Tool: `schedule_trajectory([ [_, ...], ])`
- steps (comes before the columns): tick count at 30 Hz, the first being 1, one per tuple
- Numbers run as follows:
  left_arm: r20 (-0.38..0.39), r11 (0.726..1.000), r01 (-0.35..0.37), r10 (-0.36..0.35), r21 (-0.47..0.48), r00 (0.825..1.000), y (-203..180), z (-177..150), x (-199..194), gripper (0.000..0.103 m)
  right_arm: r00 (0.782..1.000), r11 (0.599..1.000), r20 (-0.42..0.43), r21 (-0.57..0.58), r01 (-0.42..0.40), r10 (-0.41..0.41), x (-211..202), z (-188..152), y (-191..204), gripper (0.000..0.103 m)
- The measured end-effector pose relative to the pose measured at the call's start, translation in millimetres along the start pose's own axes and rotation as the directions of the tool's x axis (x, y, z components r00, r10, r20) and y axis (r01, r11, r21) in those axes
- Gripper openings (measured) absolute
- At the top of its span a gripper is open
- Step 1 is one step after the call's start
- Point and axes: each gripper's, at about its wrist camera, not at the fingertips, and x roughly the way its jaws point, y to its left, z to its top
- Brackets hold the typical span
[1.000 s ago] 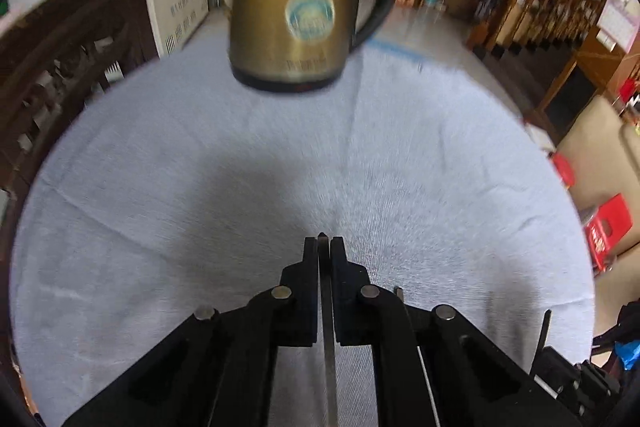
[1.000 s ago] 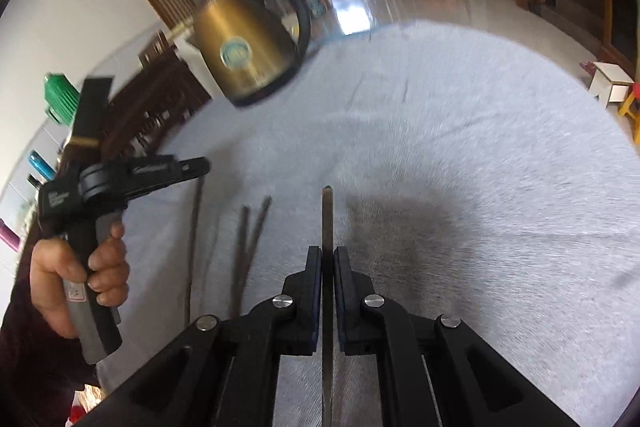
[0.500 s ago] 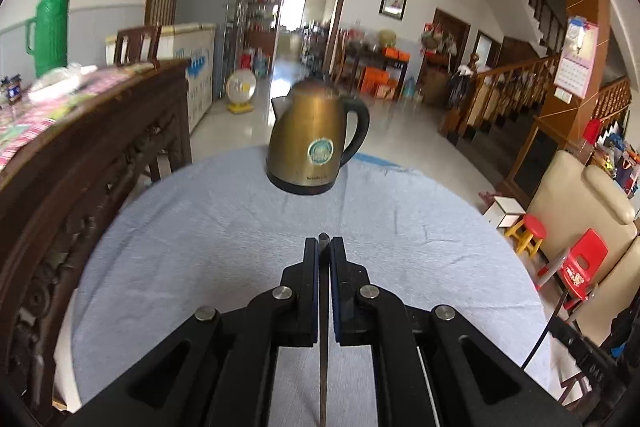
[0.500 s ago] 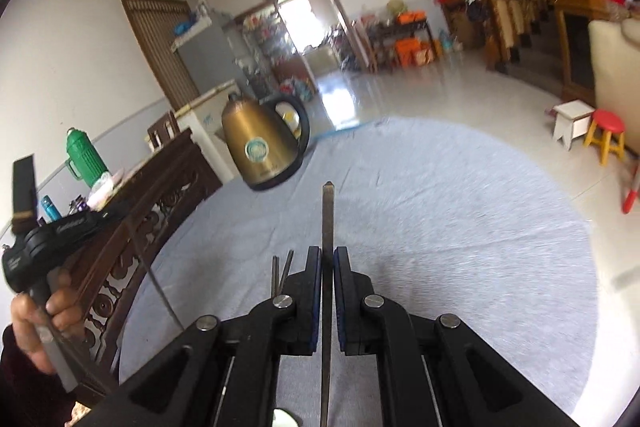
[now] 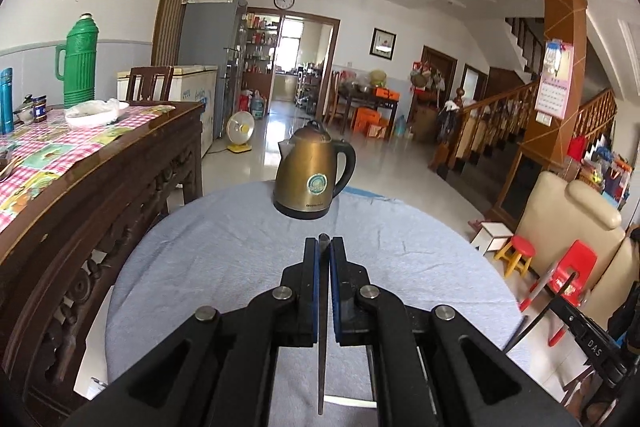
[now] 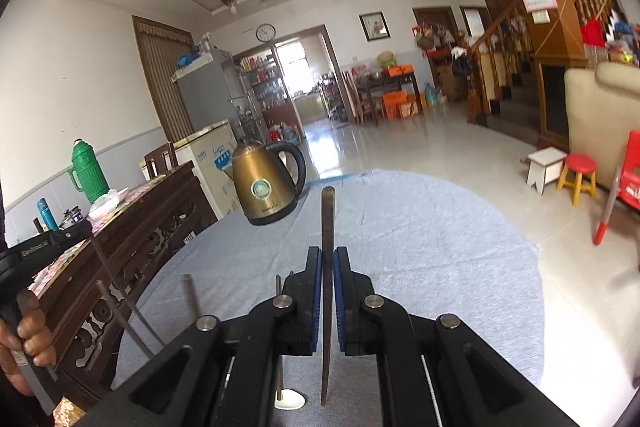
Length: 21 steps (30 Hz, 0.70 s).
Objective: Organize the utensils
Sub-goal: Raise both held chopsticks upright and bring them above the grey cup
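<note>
R claw (image 6: 328, 267) clamps chopstick (image 6: 327, 227), lower end hidden, L claw (image 5: 323, 255) likewise, prob.

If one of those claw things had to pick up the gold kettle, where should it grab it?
Probably the black handle of the kettle. It arcs clear of the wide round body on the kettle's right side, leaving a gap, so the jaws could come from that side and close across it.

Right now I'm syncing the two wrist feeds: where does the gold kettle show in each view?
Left wrist: the gold kettle stands just above centre, beyond the left gripper.
Right wrist: the gold kettle sits left of centre, beyond the right gripper.
Shared landmark: the wall clock over the doorway.
</note>
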Motion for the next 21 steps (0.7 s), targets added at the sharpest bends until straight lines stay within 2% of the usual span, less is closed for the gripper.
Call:
schedule_trajectory([
  [10,0.072,0.998,0.067,-0.067,0.008,0.995,-8,7,-66,0.005,0.995,0.997,0.100,-0.075,0.011,-0.004,-47,9,26,0.007],
  [16,0.115,0.993,0.114,-0.116,0.025,0.987,-24,12,-100,0.005,0.988,0.995,0.148,-0.097,-0.020,0.034,-74,15,41,0.007],
  [21,0.140,0.988,0.148,-0.151,0.033,0.979,-34,15,-114,0.005,0.980,0.992,0.183,-0.114,-0.052,0.072,-92,20,54,0.007],
])
